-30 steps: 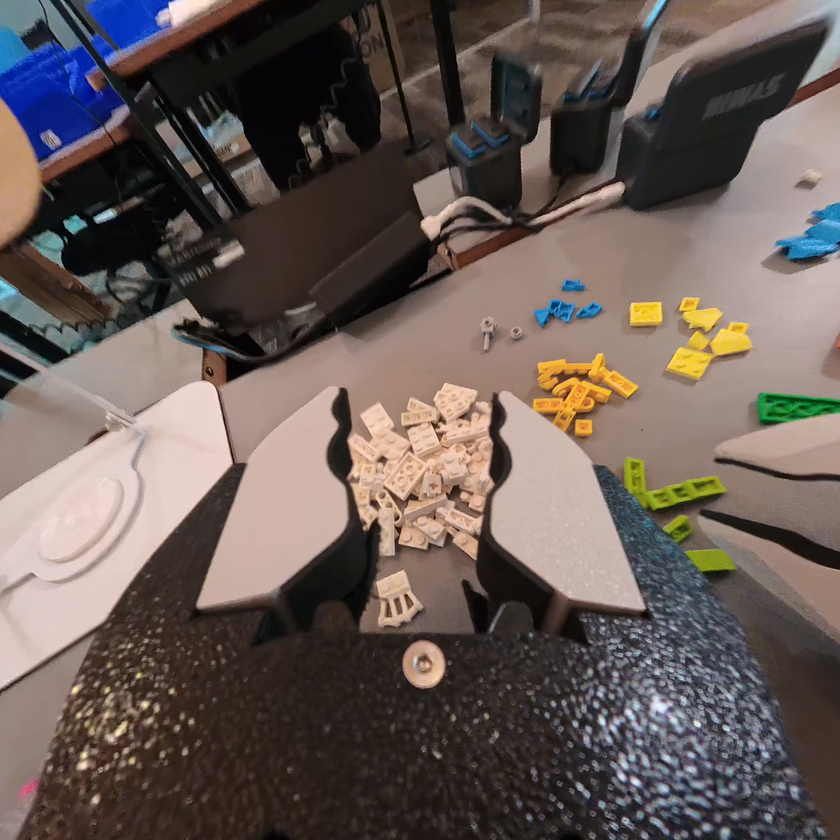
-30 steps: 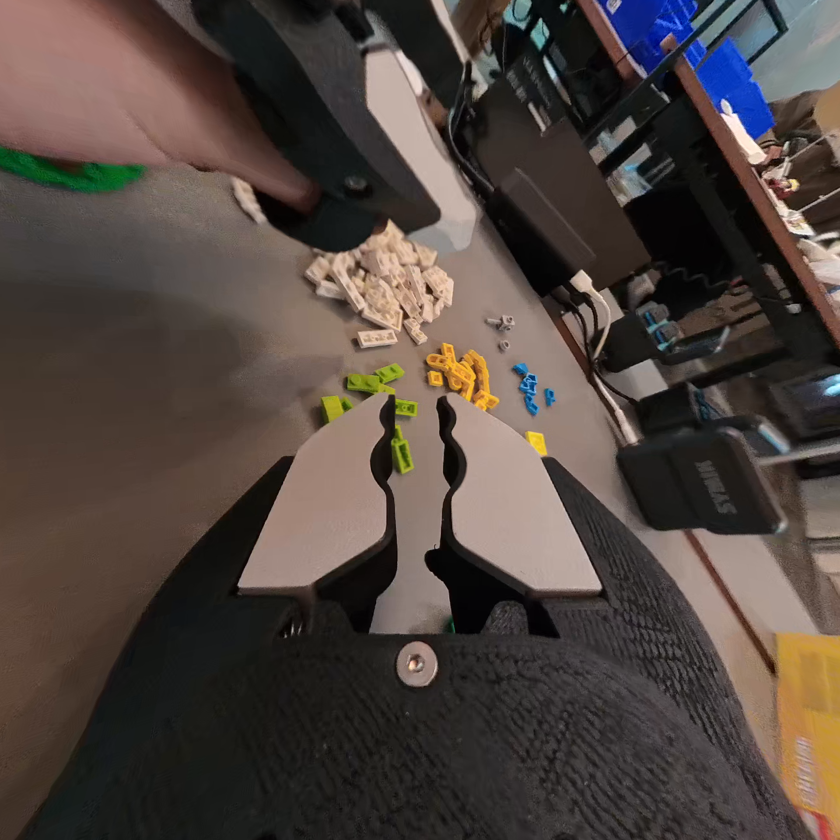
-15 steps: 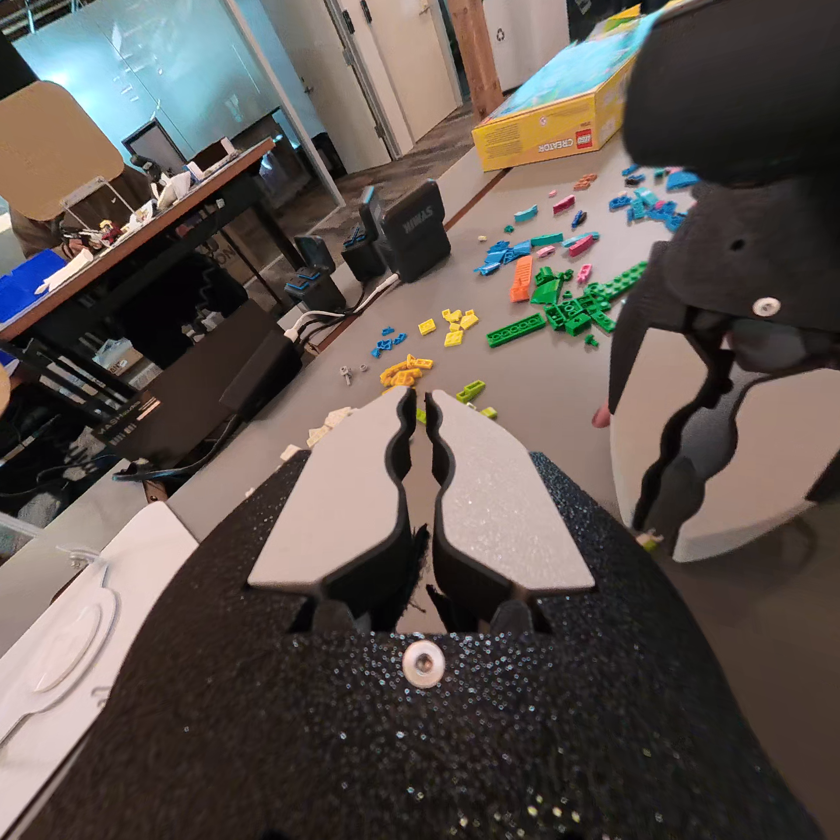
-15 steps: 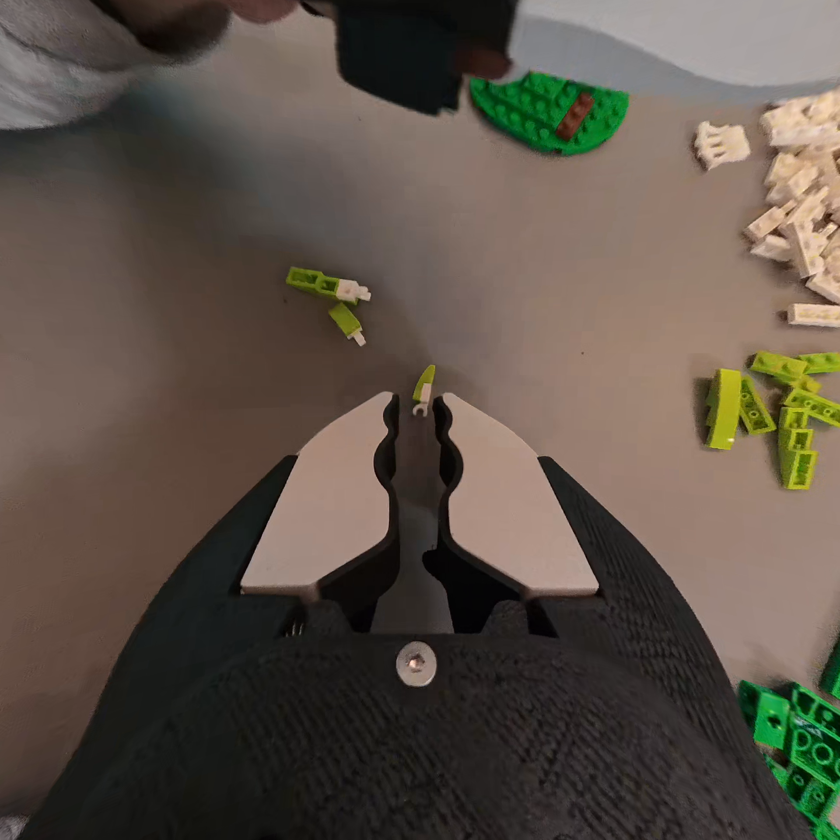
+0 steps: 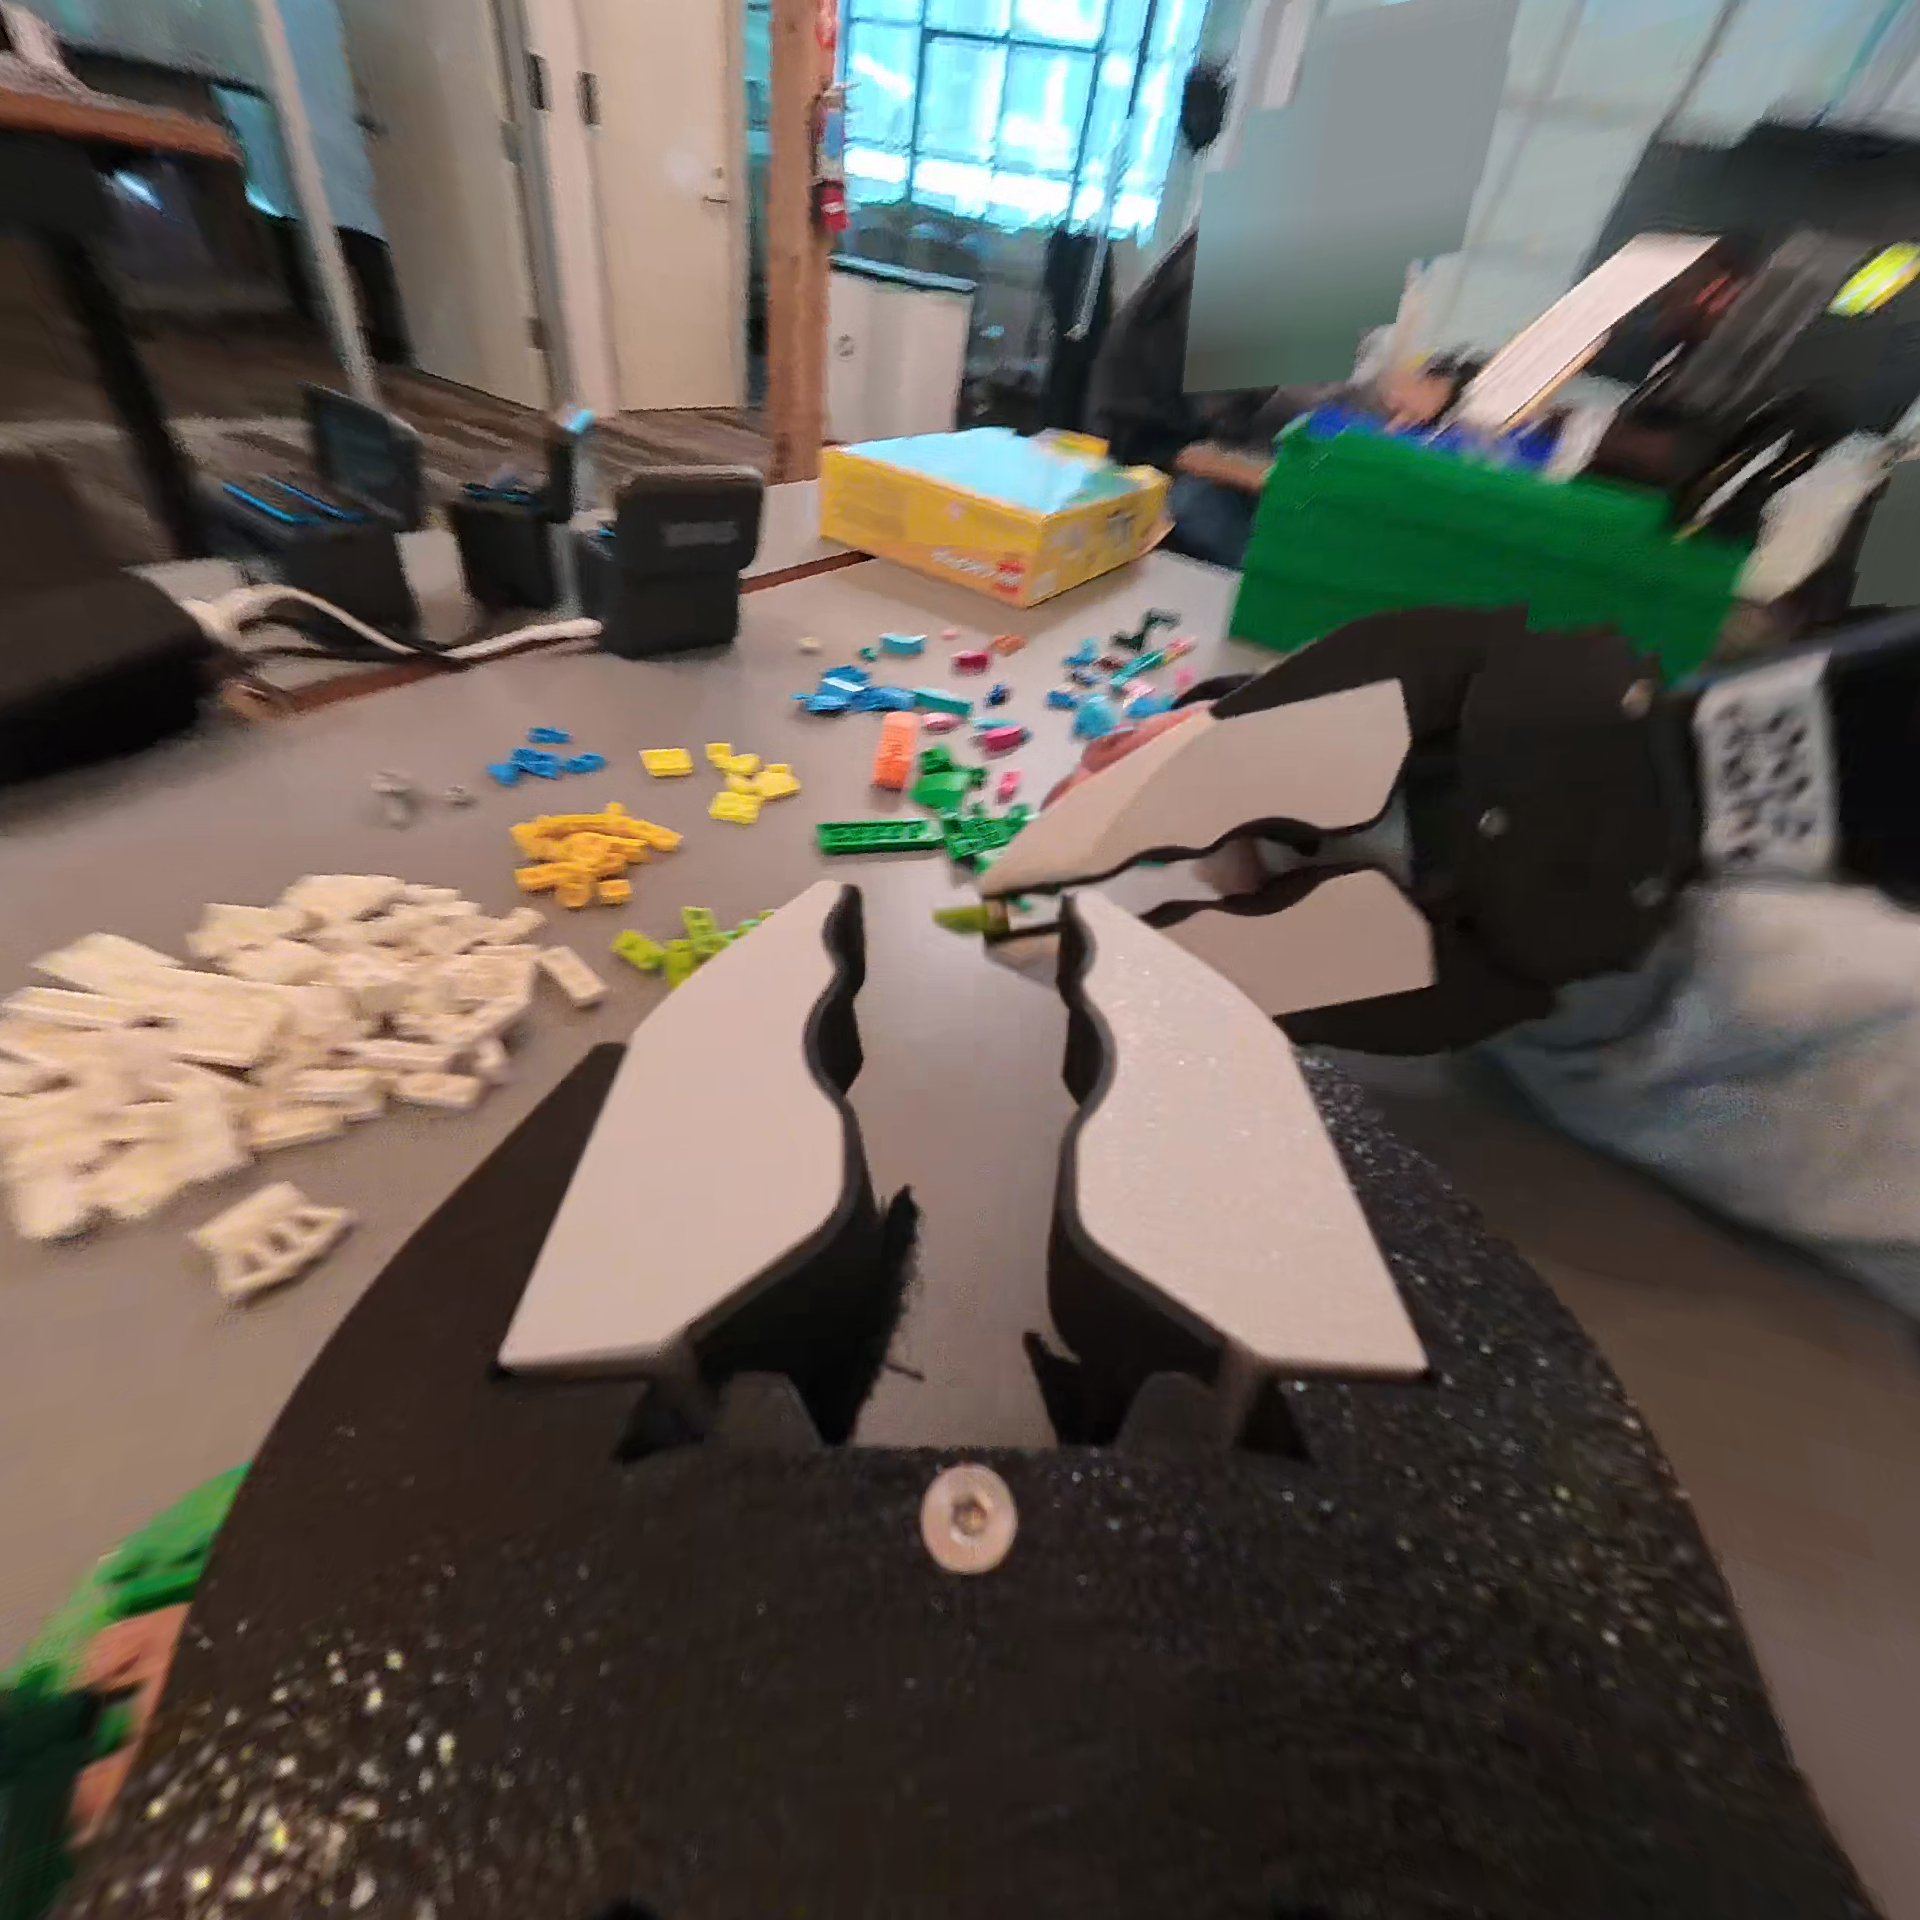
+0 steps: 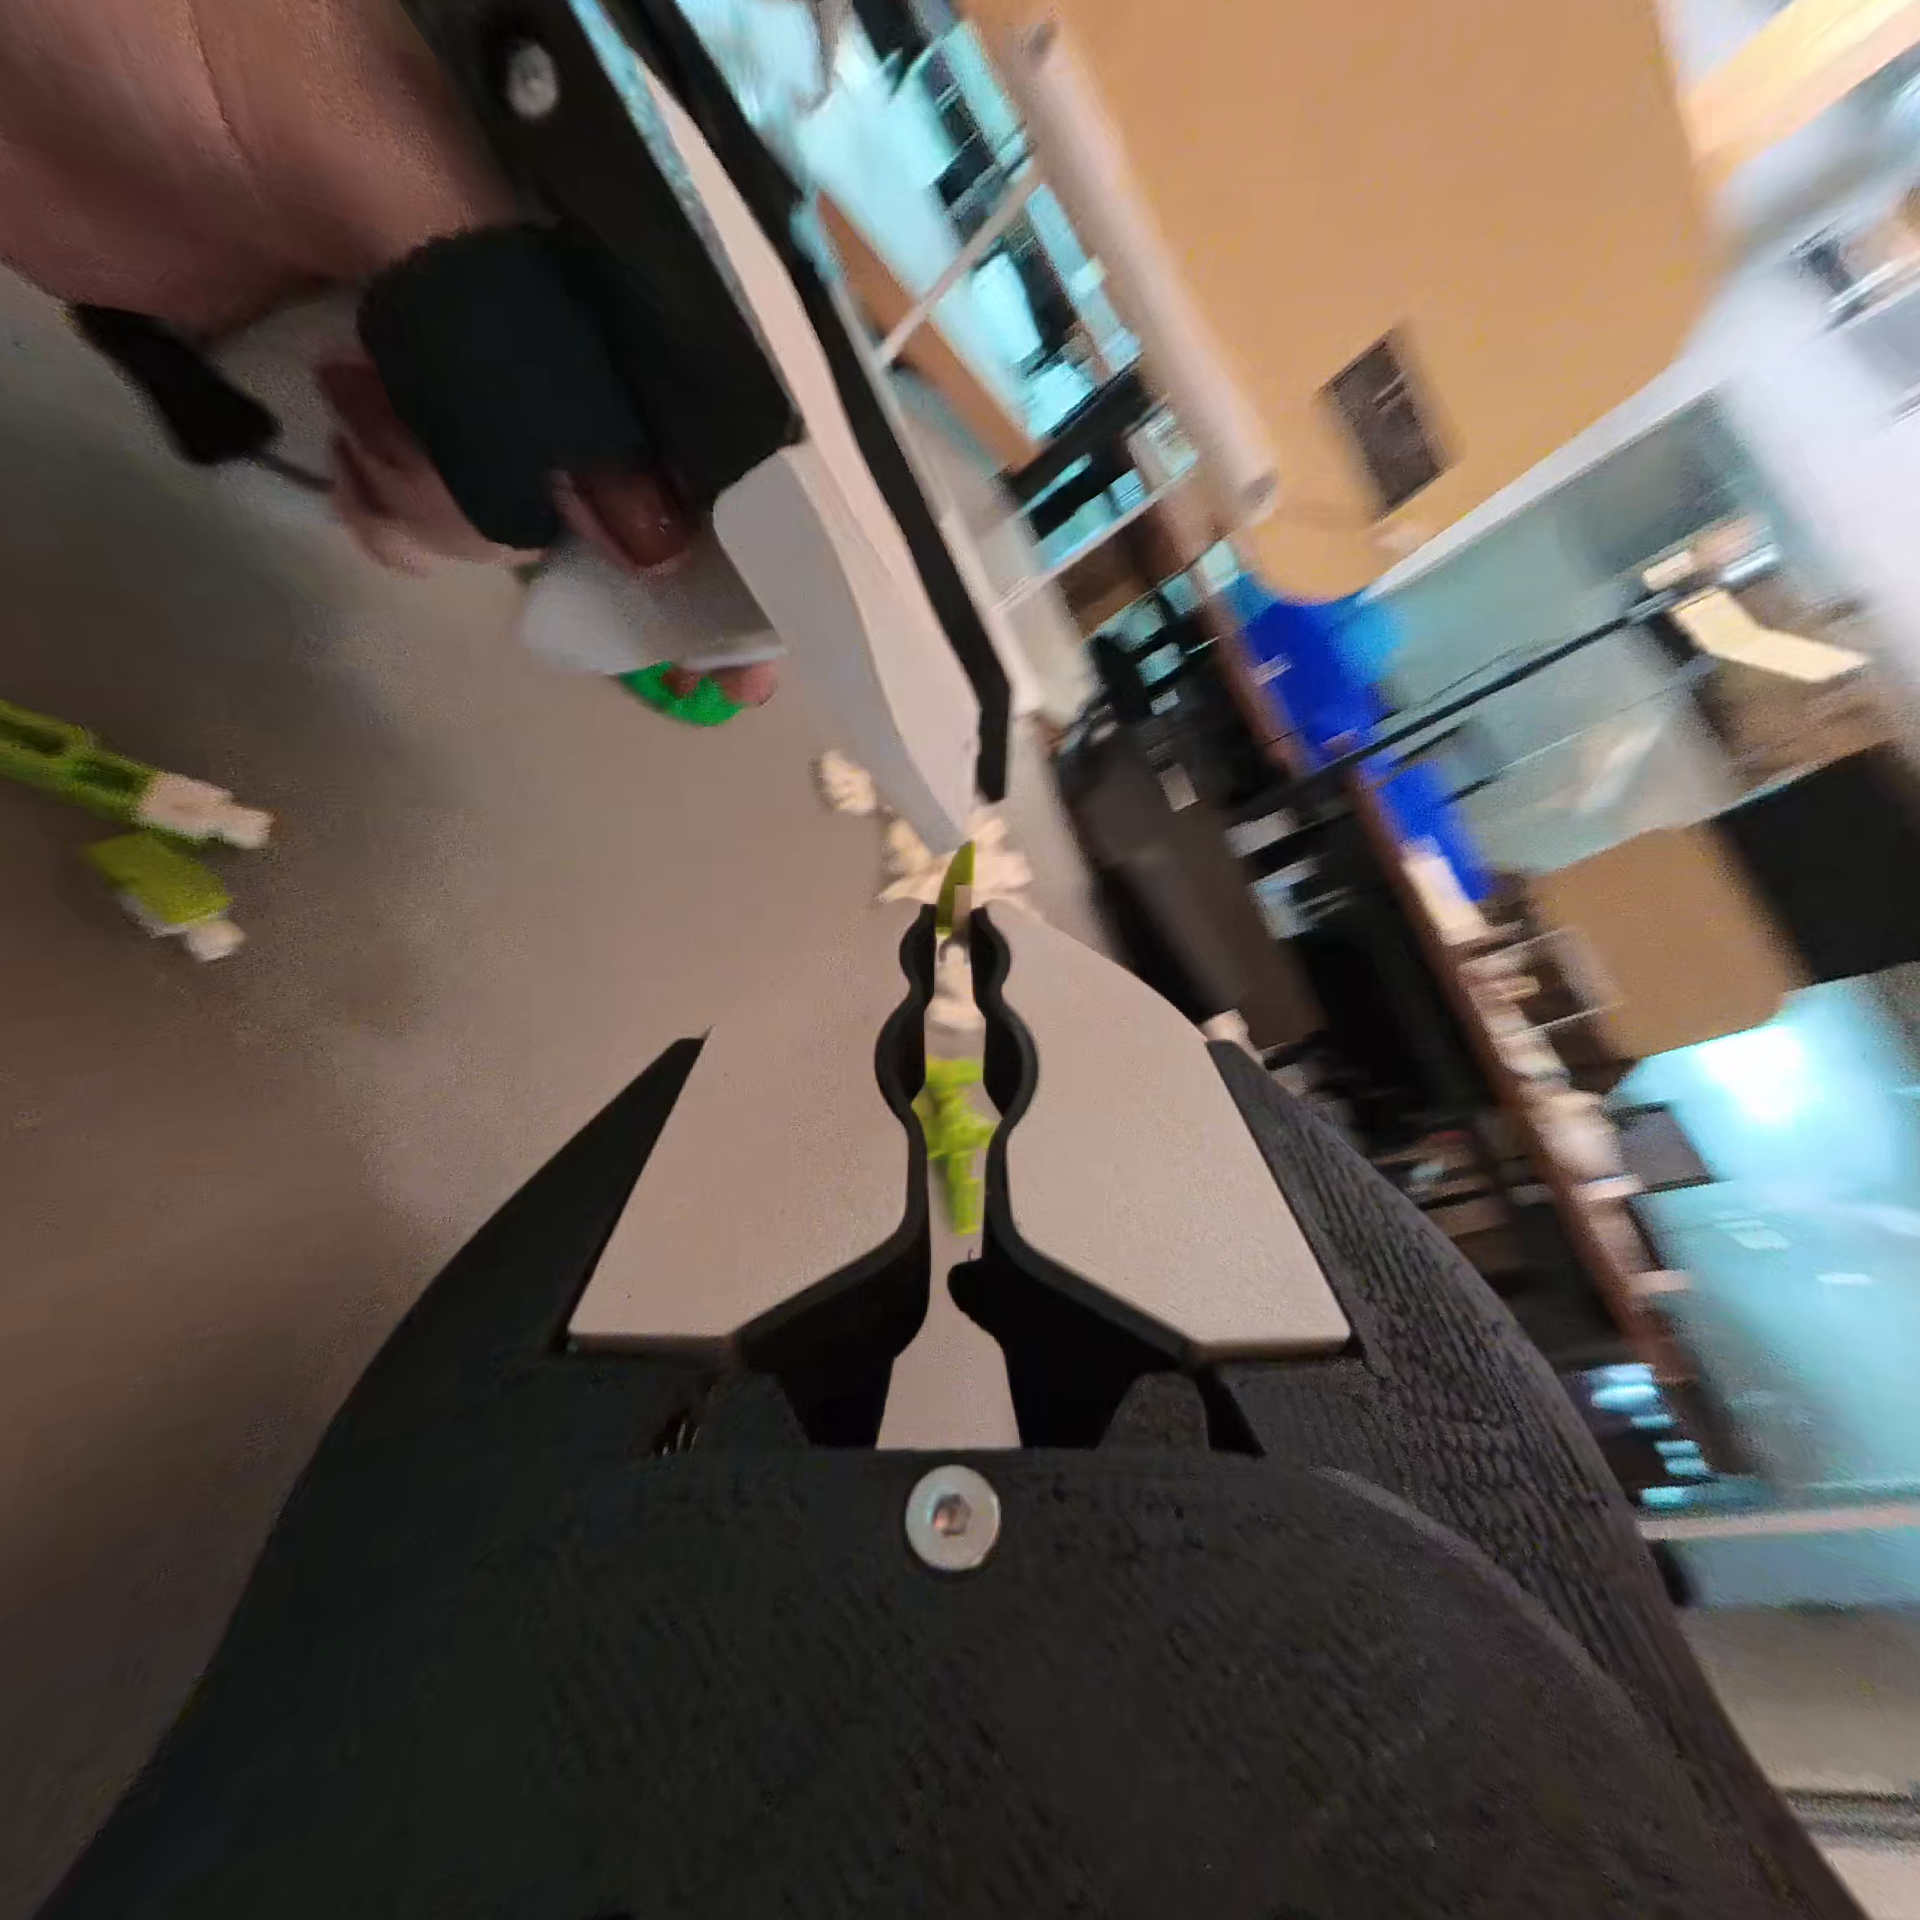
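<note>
On the left of the grey table (image 5: 312, 790) lies a heap of white bricks (image 5: 239, 1029), then yellow bricks (image 5: 587, 847) and lime bricks (image 5: 681, 940) nearer the middle. The left gripper (image 5: 961, 914) hangs above the table with its jaws apart and nothing between them, only bare tabletop showing through the gap. Just to the right of its tips, the right gripper (image 6: 954, 920) is closed on a small lime piece (image 6: 956, 883), pinched at the very tips so that most of it sticks out in front. As I judge it, a hold this shallow calls for slow, steady hands: any twist could flip the piece out. If the left gripper is to take it, it should close on the free end squarely before the right lets go. Further right lie green bricks (image 5: 935, 821) and a yellow box (image 5: 987, 520).
</note>
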The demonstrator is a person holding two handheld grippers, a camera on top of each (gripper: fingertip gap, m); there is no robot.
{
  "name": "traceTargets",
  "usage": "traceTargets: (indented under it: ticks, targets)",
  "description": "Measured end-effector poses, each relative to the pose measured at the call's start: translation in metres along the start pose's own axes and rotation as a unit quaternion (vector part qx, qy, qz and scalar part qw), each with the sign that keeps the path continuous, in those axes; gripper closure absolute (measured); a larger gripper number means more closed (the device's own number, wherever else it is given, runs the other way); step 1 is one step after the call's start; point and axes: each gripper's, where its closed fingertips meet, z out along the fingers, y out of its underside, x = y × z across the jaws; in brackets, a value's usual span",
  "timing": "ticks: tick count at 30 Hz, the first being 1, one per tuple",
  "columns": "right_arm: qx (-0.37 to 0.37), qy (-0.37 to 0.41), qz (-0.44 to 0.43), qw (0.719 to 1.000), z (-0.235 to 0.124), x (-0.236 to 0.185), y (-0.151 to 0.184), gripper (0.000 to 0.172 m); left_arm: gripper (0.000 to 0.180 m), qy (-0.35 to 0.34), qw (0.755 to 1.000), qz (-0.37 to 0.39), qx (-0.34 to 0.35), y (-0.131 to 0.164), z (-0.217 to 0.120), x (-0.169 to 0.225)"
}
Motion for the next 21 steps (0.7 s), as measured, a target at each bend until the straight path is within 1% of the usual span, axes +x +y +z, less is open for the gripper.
traceTargets:
  ticks: [2,3,6,8,10,12,13,15,16,17,18,19,20,21]
  targets:
    - [0.037,0.072,-0.055,0.995,-0.005,0.014,-0.012,0.167,0.134,0.042,0.997,-0.056,0.017,-0.004,-0.001,0.004]
    - [0.048,0.098,-0.077,0.991,-0.008,0.017,-0.017,0.167,0.132,0.056,0.995,-0.073,0.025,-0.005,-0.002,0.004]
    - [0.063,0.133,-0.114,0.982,-0.009,0.018,-0.024,0.167,0.137,0.078,0.992,-0.082,0.061,-0.013,-0.006,0.005]
    - [0.070,0.135,-0.123,0.981,-0.009,0.014,-0.026,0.167,0.143,0.088,0.991,-0.069,0.072,-0.016,-0.008,0.008]
    - [0.075,0.137,-0.131,0.979,-0.009,0.012,-0.029,0.167,0.153,0.094,0.992,-0.047,0.075,-0.016,-0.010,0.011]
    - [0.078,0.142,-0.142,0.976,-0.009,0.011,-0.030,0.166,0.169,0.099,0.992,-0.023,0.074,-0.014,-0.010,0.014]
    - [0.076,0.142,-0.147,0.976,-0.009,0.010,-0.030,0.166,0.173,0.104,0.992,-0.014,0.075,-0.013,-0.010,0.016]
    - [0.073,0.143,-0.157,0.974,-0.008,0.009,-0.028,0.166,0.173,0.106,0.991,-0.013,0.078,-0.011,-0.010,0.015]
    - [0.073,0.142,-0.160,0.974,-0.008,0.009,-0.028,0.166,0.168,0.109,0.991,-0.018,0.079,-0.010,-0.009,0.015]
    - [0.073,0.140,-0.161,0.974,-0.008,0.008,-0.028,0.167,0.159,0.112,0.990,-0.026,0.081,-0.010,-0.009,0.015]
    - [0.075,0.139,-0.161,0.974,-0.007,0.007,-0.028,0.167,0.159,0.121,0.989,-0.031,0.084,-0.010,-0.009,0.016]
    - [0.076,0.139,-0.162,0.974,-0.007,0.006,-0.029,0.166,0.169,0.130,0.987,-0.032,0.088,-0.011,-0.010,0.017]
    - [0.078,0.138,-0.162,0.974,-0.008,0.006,-0.029,0.166,0.174,0.131,0.987,-0.024,0.090,-0.011,-0.011,0.018]
    - [0.079,0.136,-0.163,0.974,-0.007,0.005,-0.030,0.166,0.174,0.132,0.988,-0.008,0.085,-0.010,-0.011,0.018]
